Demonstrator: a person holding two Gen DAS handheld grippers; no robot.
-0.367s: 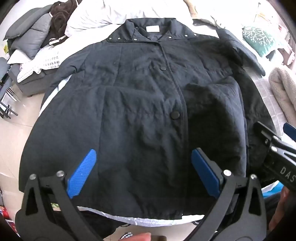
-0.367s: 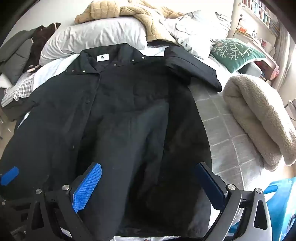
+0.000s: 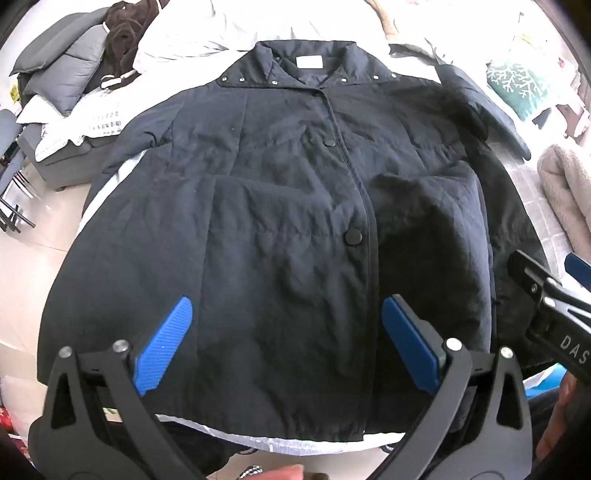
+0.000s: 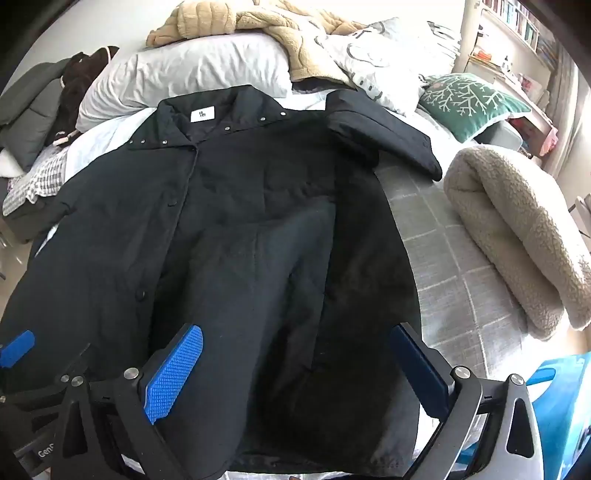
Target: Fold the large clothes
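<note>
A large black quilted coat (image 3: pixel 280 206) lies front up on the bed, collar at the far end and hem near me. Its right front panel (image 4: pixel 362 266) is flipped open, so the dark lining shows. One sleeve (image 4: pixel 384 129) lies out toward the far right. My left gripper (image 3: pixel 284 343) hovers open above the lower front of the coat, nothing between its blue pads. My right gripper (image 4: pixel 295 373) is open too, above the coat (image 4: pixel 229 229) near the hem on the right side. The right gripper's black body (image 3: pixel 546 310) shows at the right edge of the left wrist view.
White pillows (image 4: pixel 184 77) and a tan fleece (image 4: pixel 258 26) lie beyond the collar. A rolled cream blanket (image 4: pixel 517 229) and a green cushion (image 4: pixel 469 99) sit at the right on the grey checked bedcover (image 4: pixel 461 288). Grey and brown clothes (image 3: pixel 81 70) pile at the far left.
</note>
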